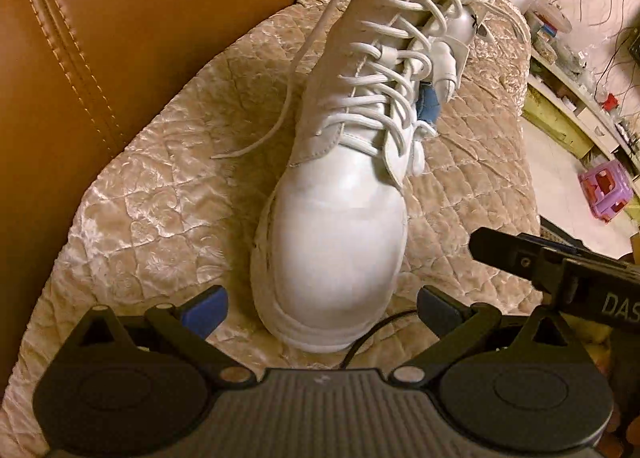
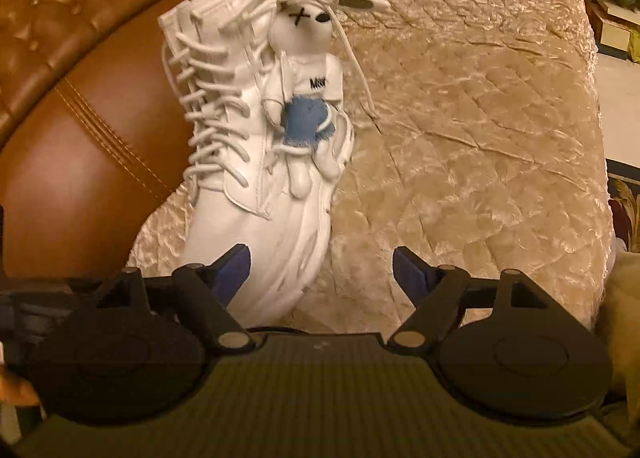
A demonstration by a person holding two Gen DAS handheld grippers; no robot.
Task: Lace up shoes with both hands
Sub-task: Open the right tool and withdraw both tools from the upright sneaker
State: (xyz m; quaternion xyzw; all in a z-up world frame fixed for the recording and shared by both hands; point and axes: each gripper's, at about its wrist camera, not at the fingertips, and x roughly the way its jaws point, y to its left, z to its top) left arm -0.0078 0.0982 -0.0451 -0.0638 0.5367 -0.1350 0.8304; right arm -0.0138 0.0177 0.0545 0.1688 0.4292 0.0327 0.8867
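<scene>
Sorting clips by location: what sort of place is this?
Most likely a home living room: a brown leather sofa under a quilted beige cover, cluttered shelves along a wallpapered wall, and a pink plastic stool on the floor.

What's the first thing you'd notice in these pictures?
A tall white boot stands on a shiny beige quilt on a brown leather sofa. A small white bunny doll in blue shorts hangs on its side, and a loose lace end trails on the quilt.
</scene>
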